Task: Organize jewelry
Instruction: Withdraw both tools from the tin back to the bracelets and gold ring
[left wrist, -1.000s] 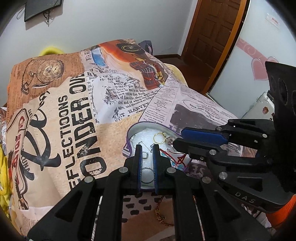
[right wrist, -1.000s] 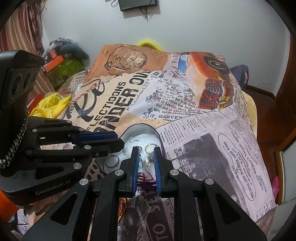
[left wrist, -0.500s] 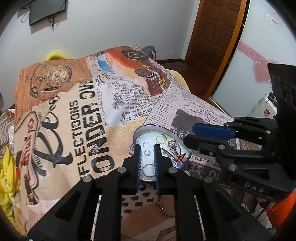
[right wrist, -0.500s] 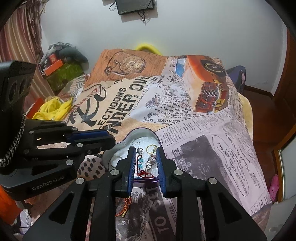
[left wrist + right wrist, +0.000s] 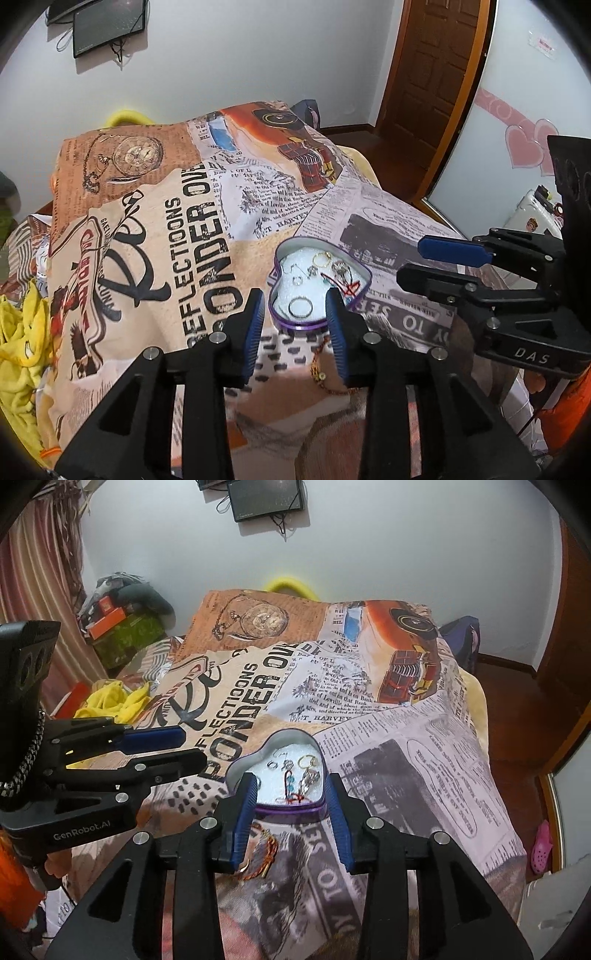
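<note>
A purple heart-shaped tin with a white lining sits on the bed. It holds several rings, earrings and a red cord piece. The tin also shows in the right wrist view. A gold and red bracelet lies on the bedspread just in front of the tin; it shows in the right wrist view too. My left gripper is open and empty, raised above the tin's near edge. My right gripper is open and empty, also raised over the tin's near edge.
The bed is covered by a newspaper-print spread. Yellow cloth lies at the left side. Boxes and clutter stand by the curtain. A wooden door is at the back right.
Both grippers have opened from nearly shut and have pulled back and up from the tin. The jewelry stays in the tin.
</note>
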